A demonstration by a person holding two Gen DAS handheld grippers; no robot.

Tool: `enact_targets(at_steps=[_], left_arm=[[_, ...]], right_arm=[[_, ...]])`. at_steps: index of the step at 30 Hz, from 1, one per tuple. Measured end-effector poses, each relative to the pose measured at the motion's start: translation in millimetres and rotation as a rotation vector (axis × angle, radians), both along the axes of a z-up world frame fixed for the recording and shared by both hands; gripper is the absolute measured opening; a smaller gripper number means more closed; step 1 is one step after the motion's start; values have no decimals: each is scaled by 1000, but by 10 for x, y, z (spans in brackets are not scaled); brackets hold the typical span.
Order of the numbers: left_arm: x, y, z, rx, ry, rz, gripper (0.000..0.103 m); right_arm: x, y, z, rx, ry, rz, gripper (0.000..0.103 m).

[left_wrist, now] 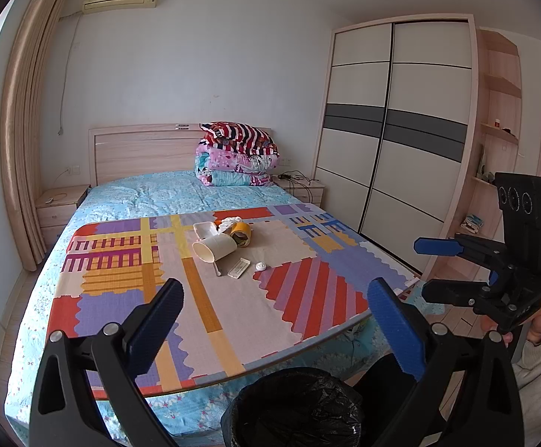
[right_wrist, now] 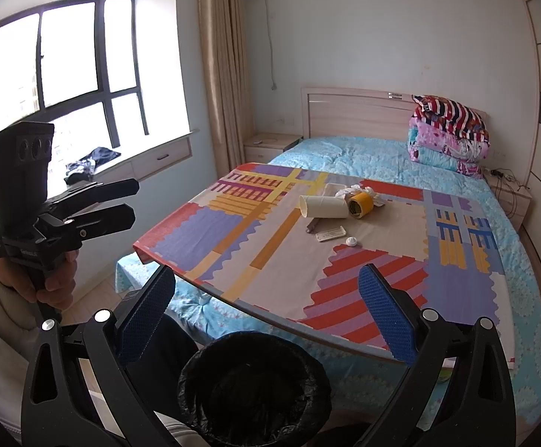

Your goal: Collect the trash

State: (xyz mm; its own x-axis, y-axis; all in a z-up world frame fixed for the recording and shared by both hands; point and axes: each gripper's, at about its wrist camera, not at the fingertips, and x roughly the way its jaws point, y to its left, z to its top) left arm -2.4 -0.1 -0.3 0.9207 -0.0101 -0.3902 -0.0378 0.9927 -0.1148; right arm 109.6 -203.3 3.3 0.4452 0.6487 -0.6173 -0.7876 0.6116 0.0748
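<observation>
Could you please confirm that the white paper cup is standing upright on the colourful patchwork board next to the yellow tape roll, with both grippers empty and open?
Not quite: the white paper cup lies on its side, mouth facing the camera, as the left wrist view shows. The rest holds: it sits on the colourful patchwork board next to the yellow tape roll, and the left gripper and right gripper are both empty with jaws open.

A board (left_wrist: 300, 309) lies on the bed (left_wrist: 151, 193), at its foot end. Near the board's middle a cup (left_wrist: 214, 249) lies on its side, with a tape roll (left_wrist: 241, 234) just right of it and a tray (left_wrist: 204, 229) and tissue (left_wrist: 230, 222) behind. A packet (left_wrist: 239, 268) and a cap (left_wrist: 261, 266) lie in front. The bin (left_wrist: 296, 406) stands before the board. Folded quilts (left_wrist: 237, 154) sit at the headboard (left_wrist: 140, 149); a wardrobe (left_wrist: 393, 126) stands right of the bed.
</observation>
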Motion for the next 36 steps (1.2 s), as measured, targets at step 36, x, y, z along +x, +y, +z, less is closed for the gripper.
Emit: enact_targets(at_steps=[36], left_arm=[[20,20,14,4,-1,-1,95]], right_arm=[[-5,4,8,0,-6,8,100]])
